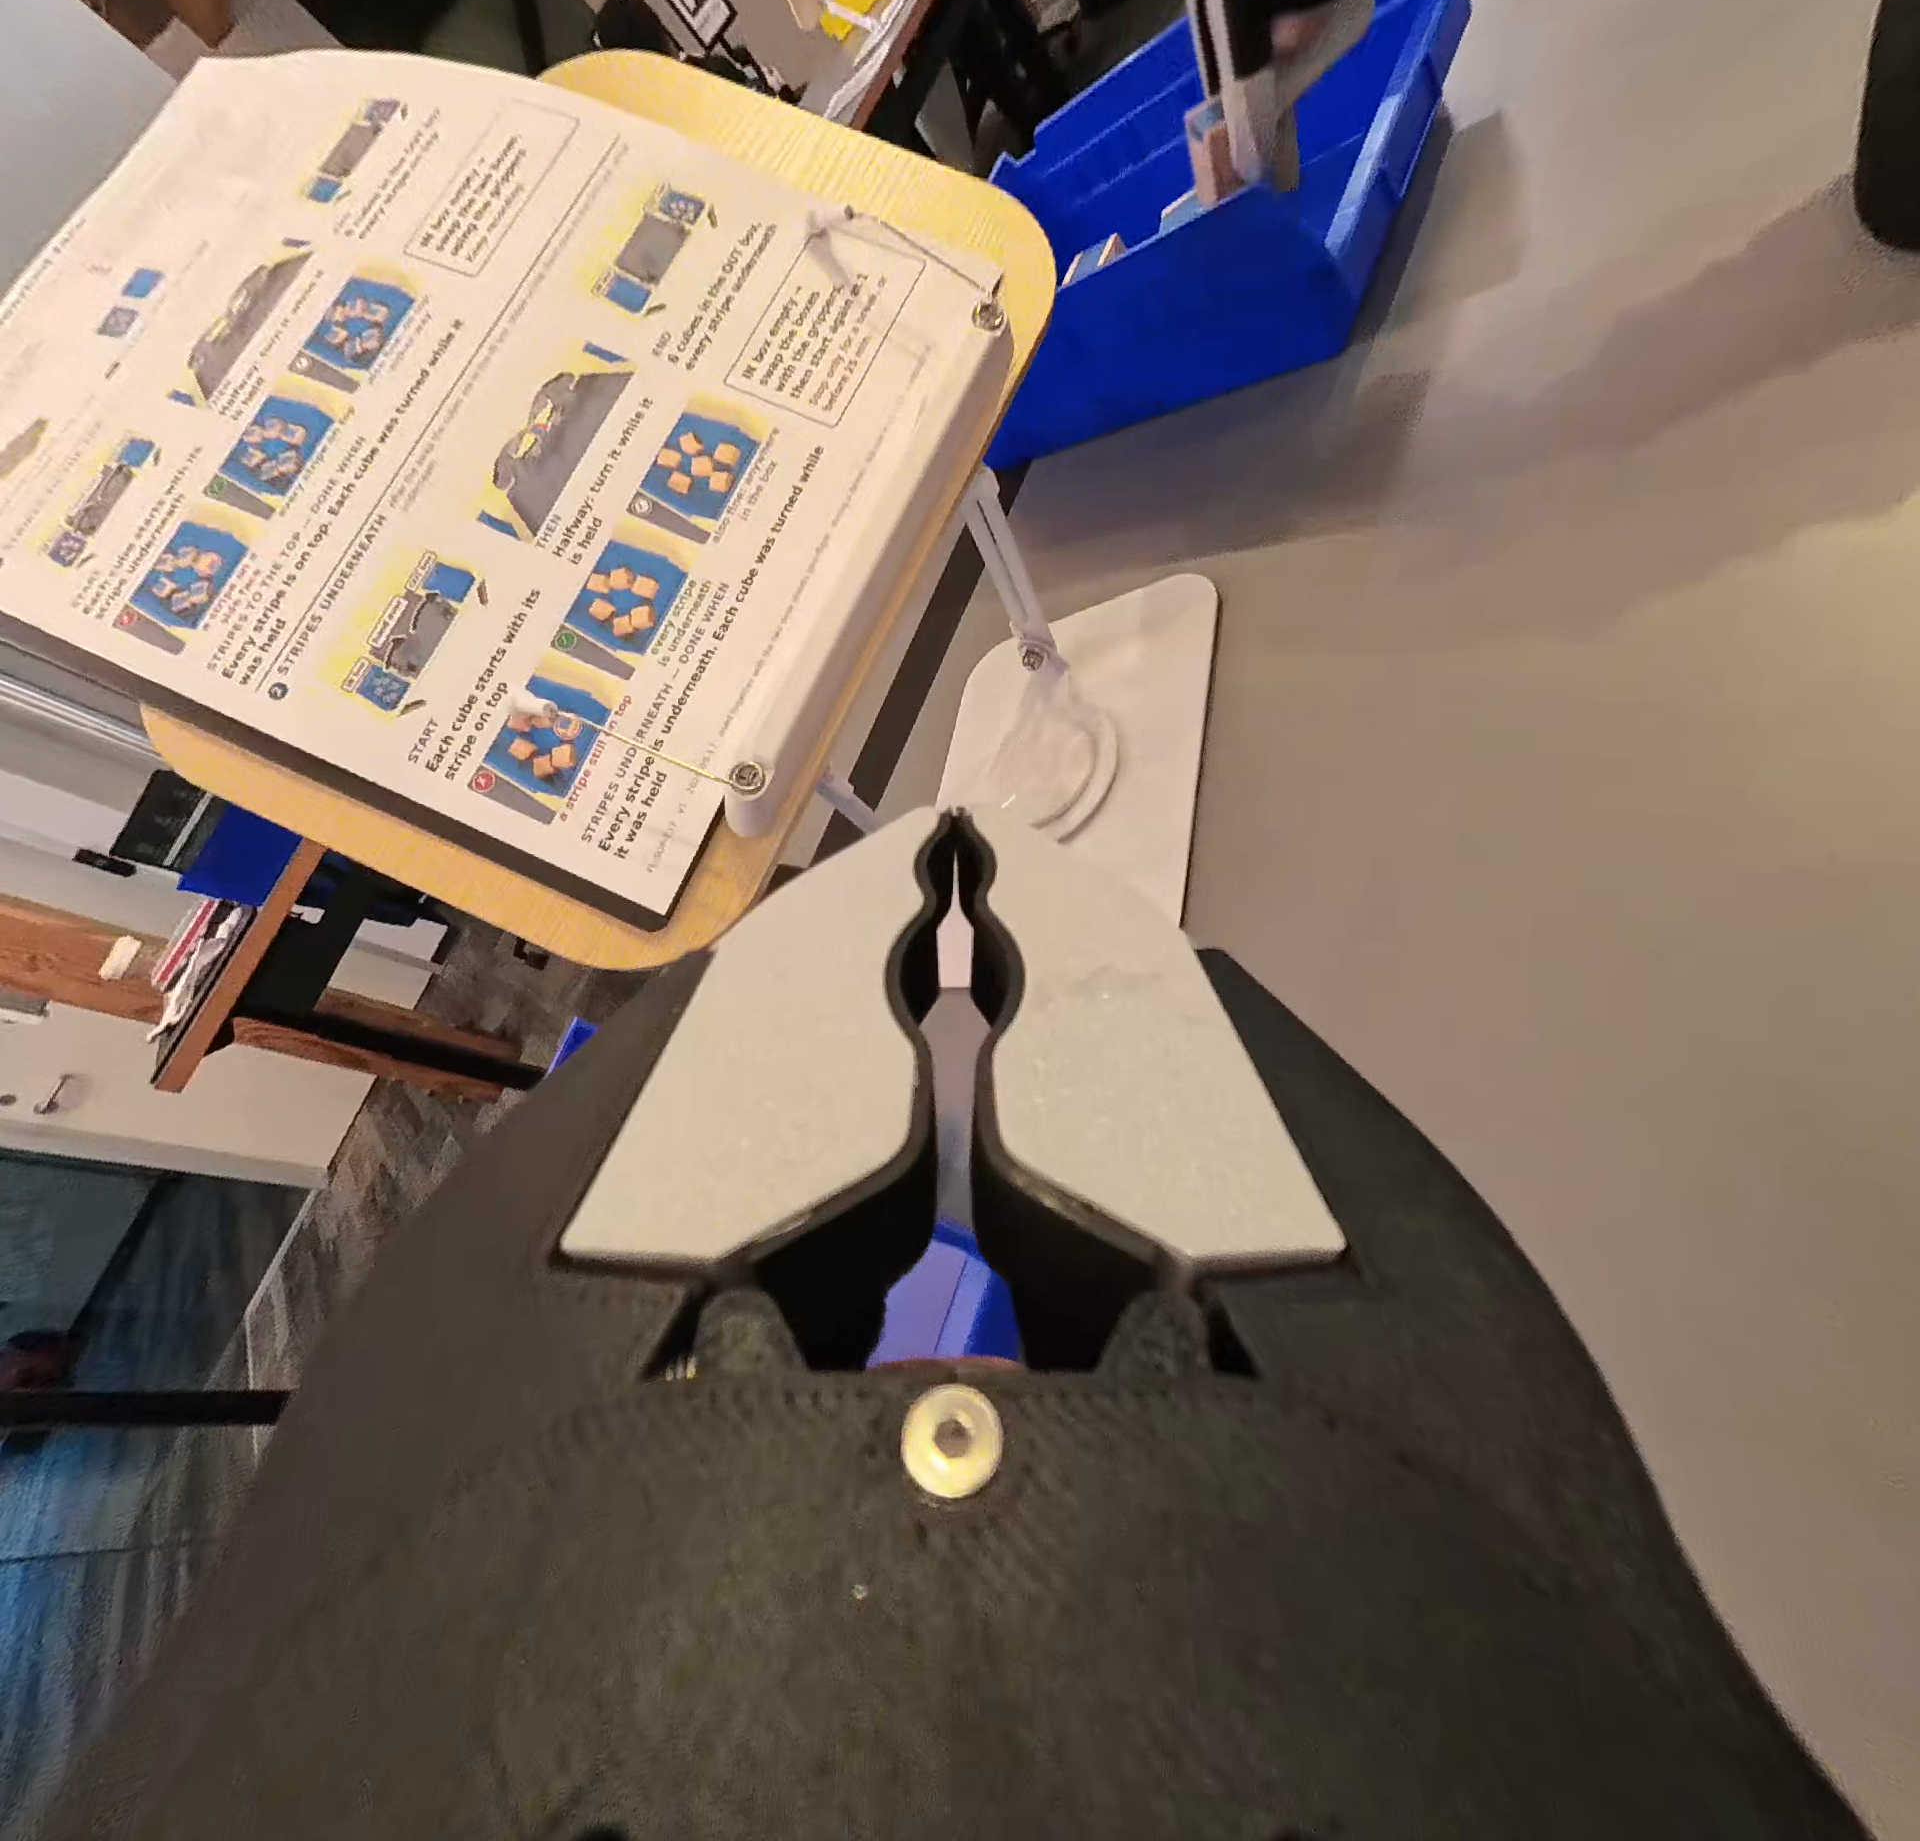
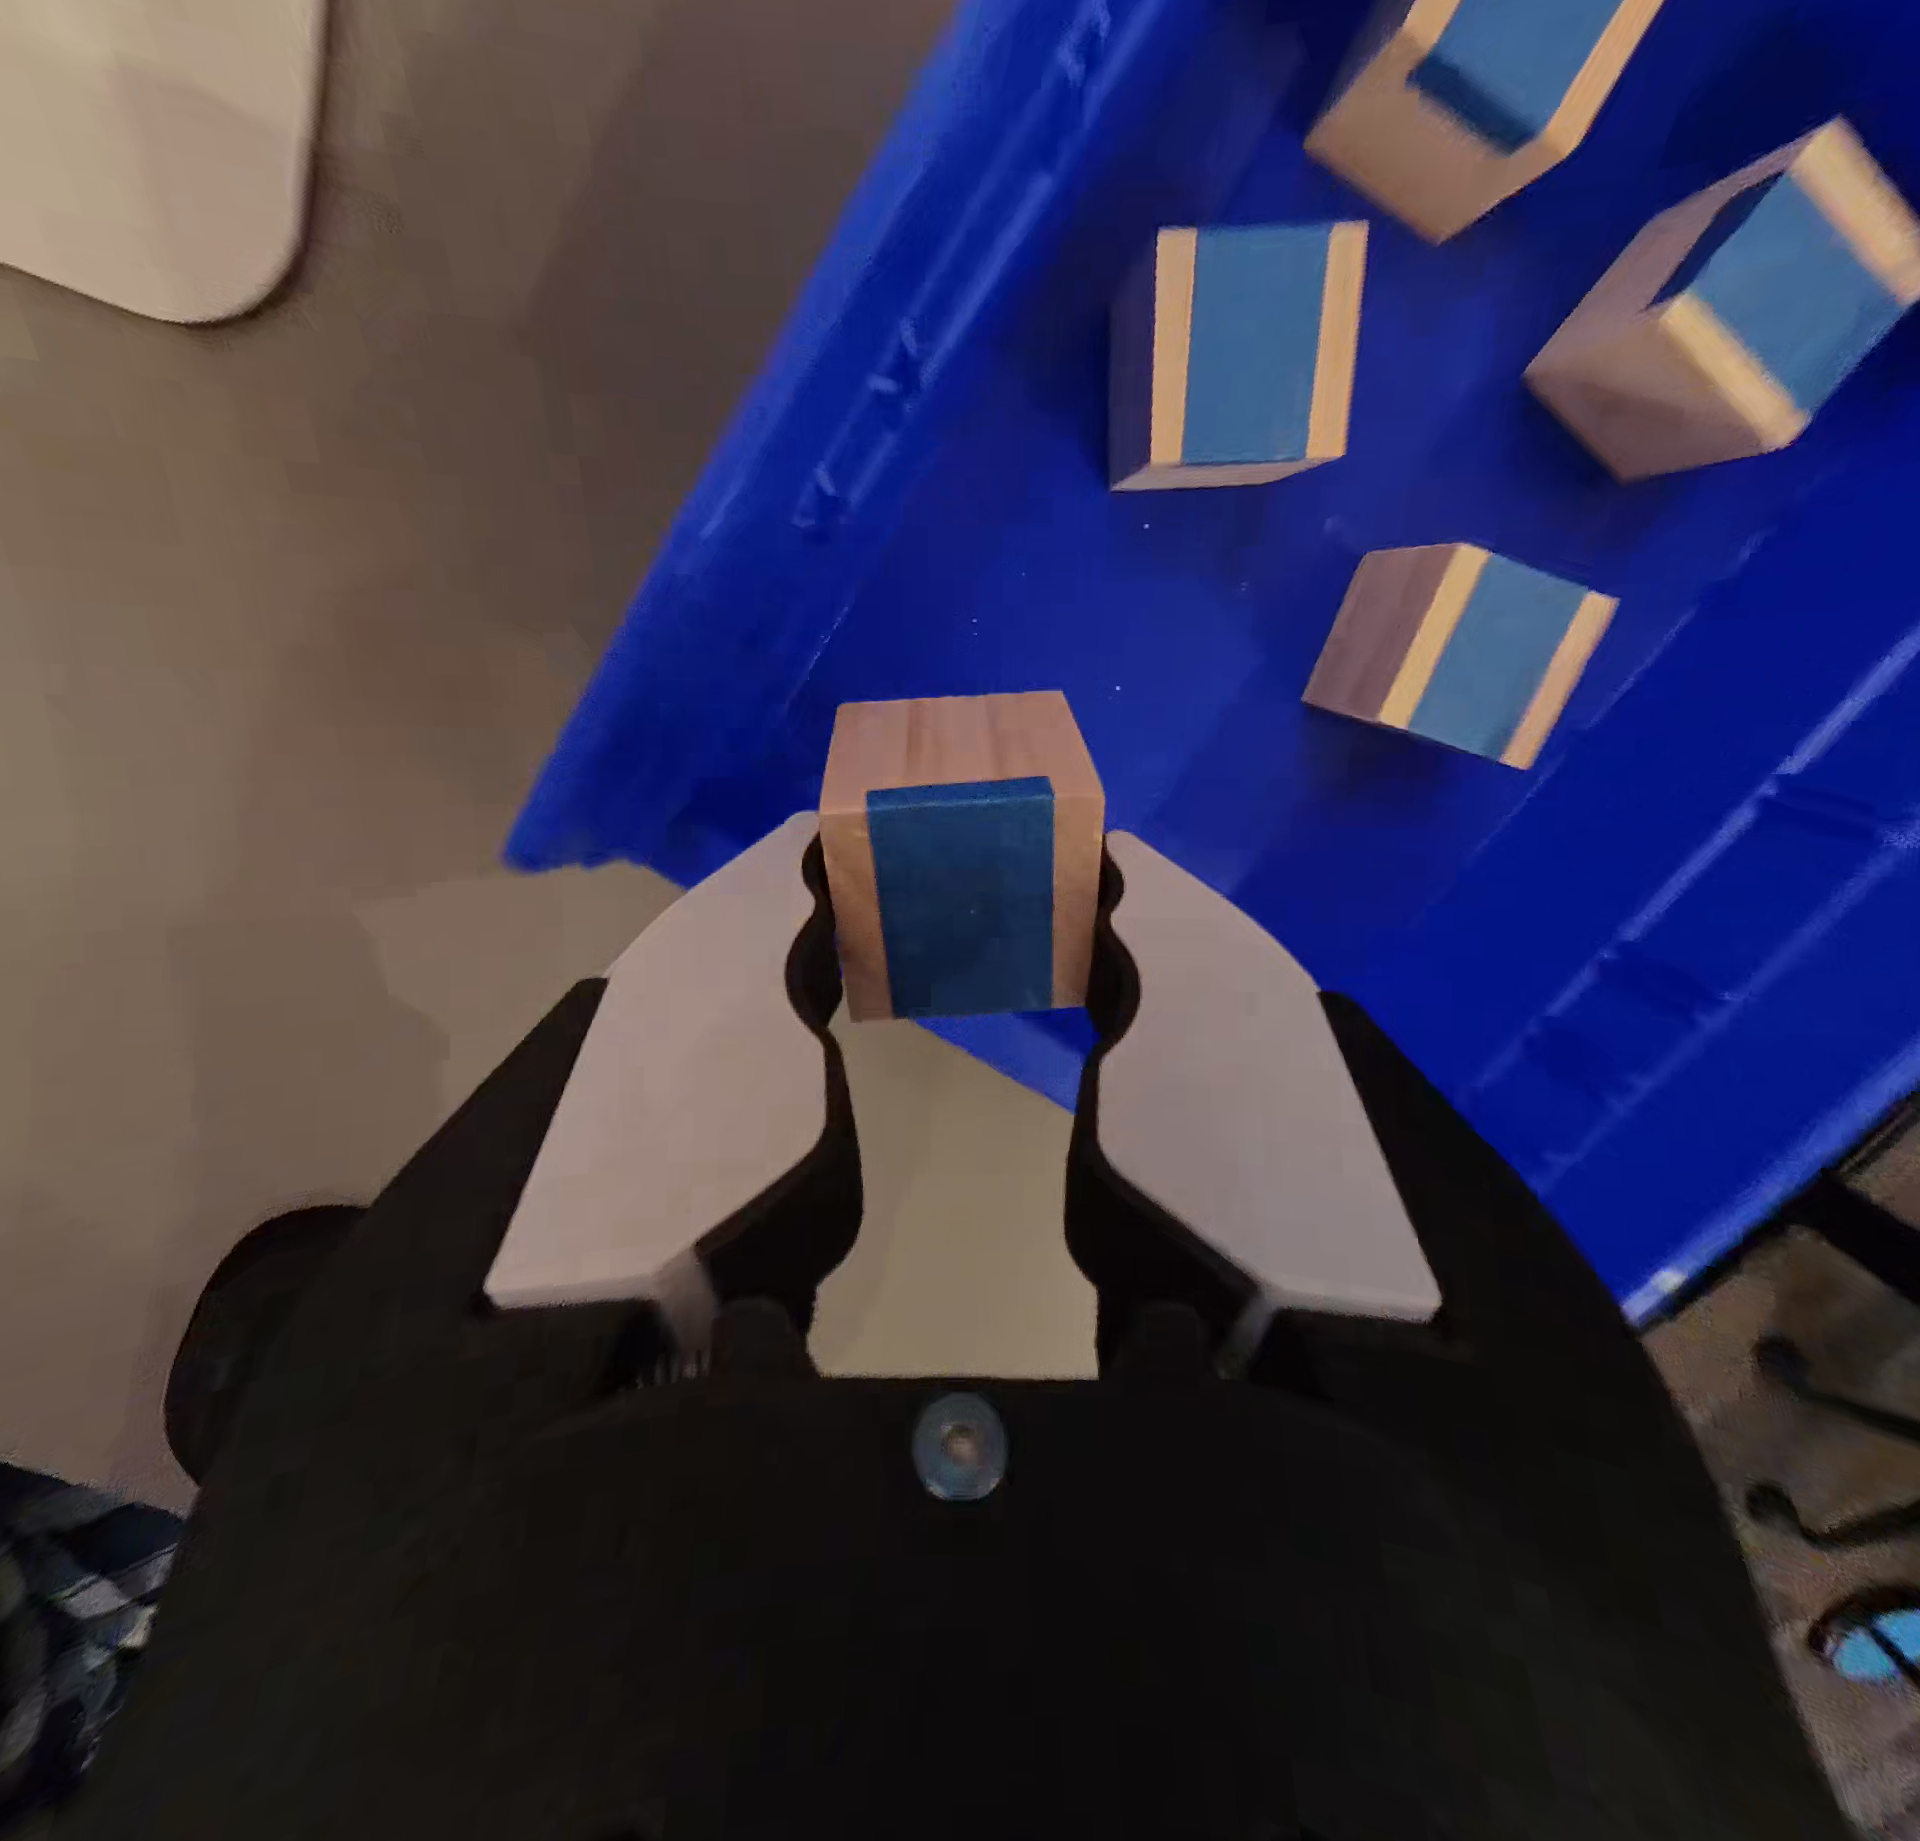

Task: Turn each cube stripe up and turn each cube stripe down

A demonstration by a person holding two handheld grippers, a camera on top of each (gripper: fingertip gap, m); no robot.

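Right tongs (image 2: 961, 918) clamp wooden cube with blue tape stripe (image 2: 961, 856), stripe facing me, above rim of blue plastic bin (image 2: 883, 544). Left tongs (image 1: 954, 835) pinched together, nothing between, over grey worktop (image 1: 1558, 752). I judge risk: only cube's lower half gripped; turning could let it twist out, knocking four stripe-up cubes (image 2: 1242, 357).

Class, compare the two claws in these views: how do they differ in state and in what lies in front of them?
The right claw is clamped on a wooden cube with a blue stripe, while the left claw is shut with nothing between its tips. The right claw sits over the blue bin of cubes; the left claw faces a paper stand. Both share grey fingers on black bodies.
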